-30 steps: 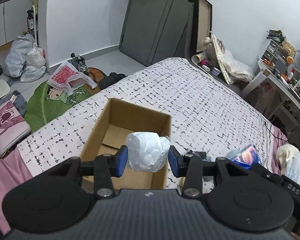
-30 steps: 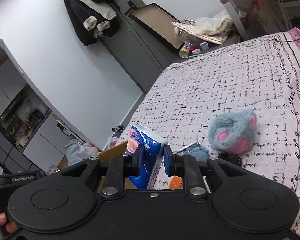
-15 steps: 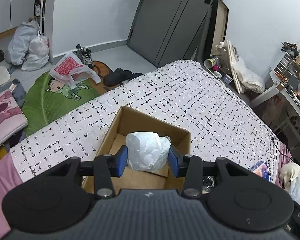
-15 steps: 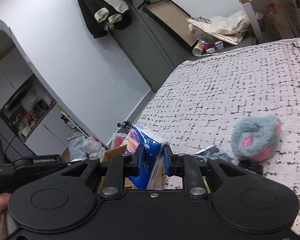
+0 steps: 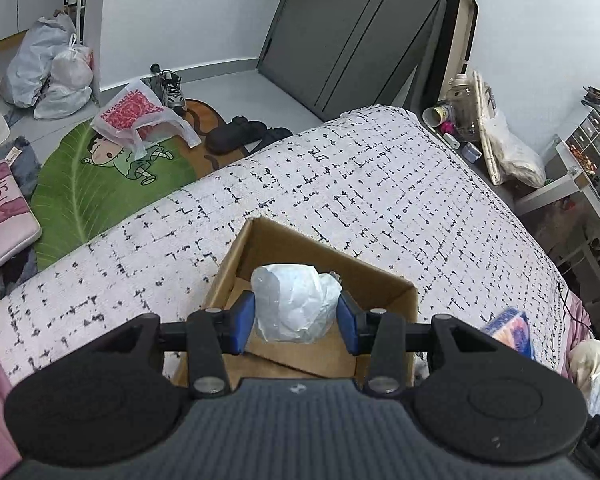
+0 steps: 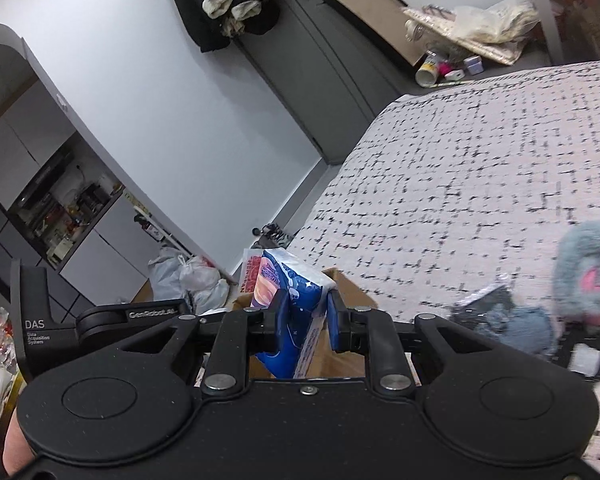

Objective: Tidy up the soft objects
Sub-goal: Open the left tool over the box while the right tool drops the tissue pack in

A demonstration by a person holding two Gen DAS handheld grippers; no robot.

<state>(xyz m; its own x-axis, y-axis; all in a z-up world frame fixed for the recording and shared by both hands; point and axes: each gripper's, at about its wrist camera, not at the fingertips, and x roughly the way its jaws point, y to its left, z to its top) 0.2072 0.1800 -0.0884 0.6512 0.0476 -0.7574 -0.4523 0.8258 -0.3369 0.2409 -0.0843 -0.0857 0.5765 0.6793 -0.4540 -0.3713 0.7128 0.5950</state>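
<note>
My left gripper [image 5: 296,318] is shut on a white crumpled plastic-wrapped bundle [image 5: 294,306] and holds it over the open cardboard box [image 5: 380,284] on the bed. My right gripper [image 6: 303,322] is shut on a blue tissue pack [image 6: 288,304] beside the box [image 6: 346,290]; the same pack shows at the right in the left wrist view [image 5: 510,330]. A grey and pink plush toy [image 6: 588,268] and a small grey-blue soft item [image 6: 516,326] lie on the bed to the right.
The bed has a white black-patterned cover [image 5: 360,184]. The floor to the left holds a green leaf rug [image 5: 80,196], plastic bags [image 5: 48,68] and shoes [image 5: 236,134]. A desk [image 5: 580,184] stands at the right. The left gripper's body [image 6: 100,316] shows in the right wrist view.
My left gripper has moved forward with the white bundle, now over the box's middle. My right gripper has swung left toward the box with the tissue pack; the plush now sits further right.
</note>
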